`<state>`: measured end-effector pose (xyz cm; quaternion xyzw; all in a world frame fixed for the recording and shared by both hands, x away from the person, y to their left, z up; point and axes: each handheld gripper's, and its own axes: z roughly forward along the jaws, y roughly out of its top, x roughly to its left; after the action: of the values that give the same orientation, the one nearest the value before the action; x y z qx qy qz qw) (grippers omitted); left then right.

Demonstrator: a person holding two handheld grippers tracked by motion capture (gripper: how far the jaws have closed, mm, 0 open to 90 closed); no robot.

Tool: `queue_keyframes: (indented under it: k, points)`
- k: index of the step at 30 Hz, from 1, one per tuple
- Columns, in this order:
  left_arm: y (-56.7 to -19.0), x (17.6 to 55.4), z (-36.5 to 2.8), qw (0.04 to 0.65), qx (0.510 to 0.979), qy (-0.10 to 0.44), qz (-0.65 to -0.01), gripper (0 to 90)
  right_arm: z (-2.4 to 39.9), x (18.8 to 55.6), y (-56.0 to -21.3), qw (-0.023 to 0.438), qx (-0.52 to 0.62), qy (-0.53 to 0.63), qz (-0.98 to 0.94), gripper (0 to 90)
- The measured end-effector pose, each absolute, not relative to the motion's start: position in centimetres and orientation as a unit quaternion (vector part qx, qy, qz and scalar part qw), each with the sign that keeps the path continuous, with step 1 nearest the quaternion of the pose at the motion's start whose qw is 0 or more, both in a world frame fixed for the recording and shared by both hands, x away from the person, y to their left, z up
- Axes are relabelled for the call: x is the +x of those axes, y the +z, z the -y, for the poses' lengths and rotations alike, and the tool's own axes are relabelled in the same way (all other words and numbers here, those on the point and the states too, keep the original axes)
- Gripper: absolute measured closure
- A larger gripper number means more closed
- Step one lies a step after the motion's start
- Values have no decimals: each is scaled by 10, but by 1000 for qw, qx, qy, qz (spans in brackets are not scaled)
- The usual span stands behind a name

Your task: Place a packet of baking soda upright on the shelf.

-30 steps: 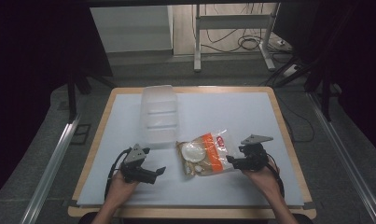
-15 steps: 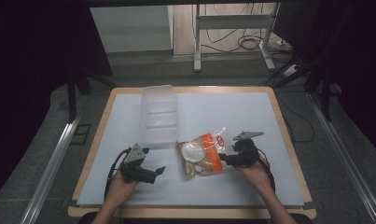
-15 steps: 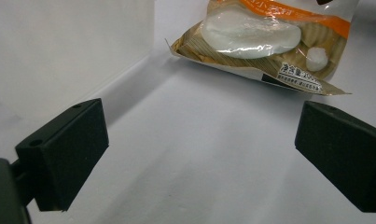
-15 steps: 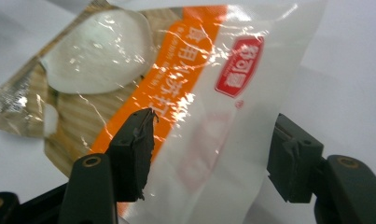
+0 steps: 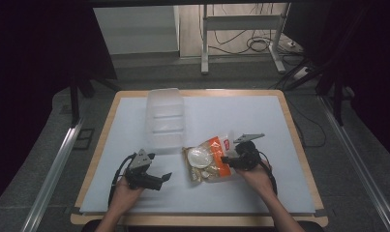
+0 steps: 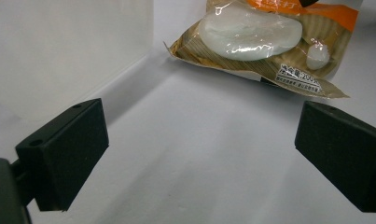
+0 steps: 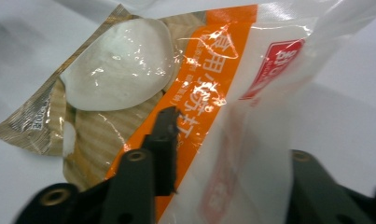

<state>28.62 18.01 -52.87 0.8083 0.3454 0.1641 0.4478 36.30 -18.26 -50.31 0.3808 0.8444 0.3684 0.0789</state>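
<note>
A snack bag (image 5: 205, 162) with an orange band and a white round piece inside lies flat on the white table top (image 5: 260, 121). My right gripper (image 5: 227, 160) is at the bag's right end, open, one jaw on each side of the bag's whitish end (image 7: 269, 107). Its left finger (image 7: 163, 135) lies on the orange band. My left gripper (image 5: 162, 179) rests low on the table to the bag's left, open and holding nothing. In the left gripper view the bag (image 6: 265, 42) lies ahead of the spread pads (image 6: 64, 154), apart from them.
A clear plastic container (image 5: 165, 118) stands on the table just behind and left of the bag; its wall (image 6: 69, 51) rises close to my left gripper. The table's wooden rim (image 5: 299, 145) runs around the white top. Cables trail from both grippers.
My right gripper has slid left onto the bag's right end. The left gripper and the container have stayed put.
</note>
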Motion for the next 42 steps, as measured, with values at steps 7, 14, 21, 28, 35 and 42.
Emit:
queue_keyframes:
  k: [7,14,21,28,35,42]
  points:
    - [-528,286,-181,448,808,166,-344,28,182,357,-493,106,363,374,-847,885]
    - [-527,285,-181,449,807,170,-344,28,175,350,-475,118,335,391,-849,889]
    - [-527,285,-181,449,807,170,-343,28,170,350,-464,114,316,415,-846,888]
    - [-527,285,-181,449,808,171,-342,28,159,350,-447,97,301,435,-843,889]
    - [-527,285,-181,450,807,172,-343,27,141,344,-427,98,271,438,-852,890]
    - [-527,285,-181,450,806,172,-343,27,130,338,-409,111,243,437,-859,891]
